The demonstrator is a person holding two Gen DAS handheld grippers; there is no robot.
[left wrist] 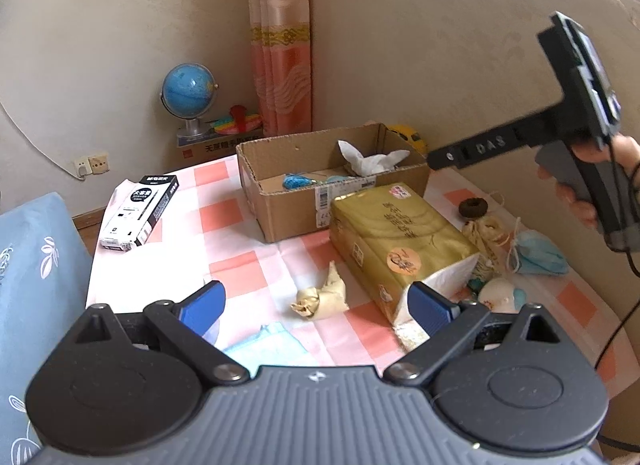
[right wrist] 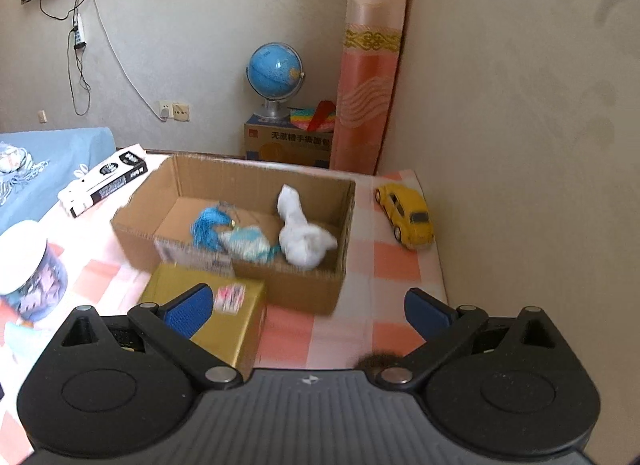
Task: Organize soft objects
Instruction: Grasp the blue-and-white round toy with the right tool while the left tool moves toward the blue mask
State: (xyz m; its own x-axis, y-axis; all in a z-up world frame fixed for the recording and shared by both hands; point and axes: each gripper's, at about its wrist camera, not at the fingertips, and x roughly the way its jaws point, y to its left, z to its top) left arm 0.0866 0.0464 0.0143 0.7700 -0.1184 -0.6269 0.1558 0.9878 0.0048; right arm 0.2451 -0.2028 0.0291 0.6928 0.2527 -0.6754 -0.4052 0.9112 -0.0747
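The letters "DAS" are printed on the black bar of the right gripper [left wrist: 436, 159], which enters from the right of the left wrist view, held by a hand [left wrist: 600, 181]. The gold tissue pack [left wrist: 400, 241] carries Chinese characters that I cannot read, and also the black and white box [left wrist: 138, 213] at the left of this view has Chinese writing too small to tell. The carton under the blue globe [right wrist: 274, 69] shows a line of Chinese characters as well.

The cardboard box [right wrist: 140, 221] stands in the middle of the right wrist view, on the pink and white checked cloth [right wrist: 360, 305]. Inside it lies a white soft cloth [right wrist: 300, 237] against the right wall, its long axis going from the upper part down to the lower right, with one end pointing up. Beside it, to the left, are a light blue bundle [right wrist: 248, 245] and a blue yarn piece [right wrist: 206, 225].

The right gripper [right wrist: 308, 305] is at the bottom of its own view, below the box, with jaws wide apart and nothing between them. The left gripper [left wrist: 316, 305] is also spread apart; a crumpled beige cloth [left wrist: 320, 299] lies on the table just beyond the gap between its blue fingers [left wrist: 202, 307], not touched.
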